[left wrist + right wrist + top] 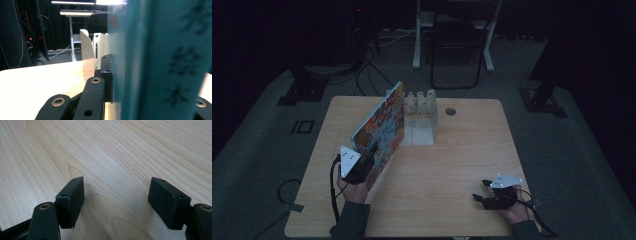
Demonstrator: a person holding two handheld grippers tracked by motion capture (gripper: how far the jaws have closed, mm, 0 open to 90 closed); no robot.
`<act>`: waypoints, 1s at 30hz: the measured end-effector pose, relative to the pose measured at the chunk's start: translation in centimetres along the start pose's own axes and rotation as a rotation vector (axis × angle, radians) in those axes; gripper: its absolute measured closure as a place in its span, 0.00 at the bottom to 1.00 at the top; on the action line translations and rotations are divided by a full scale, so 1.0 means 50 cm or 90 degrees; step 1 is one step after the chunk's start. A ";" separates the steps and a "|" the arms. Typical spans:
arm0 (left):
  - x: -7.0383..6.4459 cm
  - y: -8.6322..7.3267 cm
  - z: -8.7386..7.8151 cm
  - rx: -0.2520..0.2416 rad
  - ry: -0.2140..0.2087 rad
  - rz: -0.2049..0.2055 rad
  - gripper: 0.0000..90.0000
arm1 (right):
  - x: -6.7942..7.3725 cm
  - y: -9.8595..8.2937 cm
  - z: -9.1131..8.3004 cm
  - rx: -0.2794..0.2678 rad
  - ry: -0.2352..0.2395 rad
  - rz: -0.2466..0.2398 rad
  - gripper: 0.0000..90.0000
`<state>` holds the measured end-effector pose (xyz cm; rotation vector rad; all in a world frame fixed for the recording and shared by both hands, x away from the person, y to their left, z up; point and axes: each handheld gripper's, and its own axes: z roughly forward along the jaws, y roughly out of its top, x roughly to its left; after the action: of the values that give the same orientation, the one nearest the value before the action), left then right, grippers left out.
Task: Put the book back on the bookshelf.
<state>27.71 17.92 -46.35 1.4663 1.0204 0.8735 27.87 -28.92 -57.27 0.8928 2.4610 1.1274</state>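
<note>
Near the counter's (452,165) right front edge the right gripper (486,192) rests with fingers (71,200) spread wide over bare wood, while at left the left gripper (364,159) clamps its fingers (107,75) on the near edge of a colourful picture book (382,129), teal-spined, standing tilted toward the far white rack (422,112).

Both grippers black: left gripper (362,162) lower left, right gripper (486,192) lower right, each topped with grey triangular plate, black cable trailing. Brass rivets on arms. Dark sleeves at bottom edge.
</note>
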 end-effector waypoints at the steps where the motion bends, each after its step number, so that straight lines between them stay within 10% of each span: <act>1: 0.000 0.000 0.002 -0.001 0.002 -0.001 0.90 | 0.000 0.000 0.000 0.000 0.000 0.000 0.32; 30: -0.017 0.003 0.047 -0.007 0.041 -0.015 0.90 | 0.000 0.000 0.000 -0.001 0.002 0.002 0.31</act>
<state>29.59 16.29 -46.52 1.4214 1.0761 0.9124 27.87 -28.91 -57.28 0.8966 2.4617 1.1317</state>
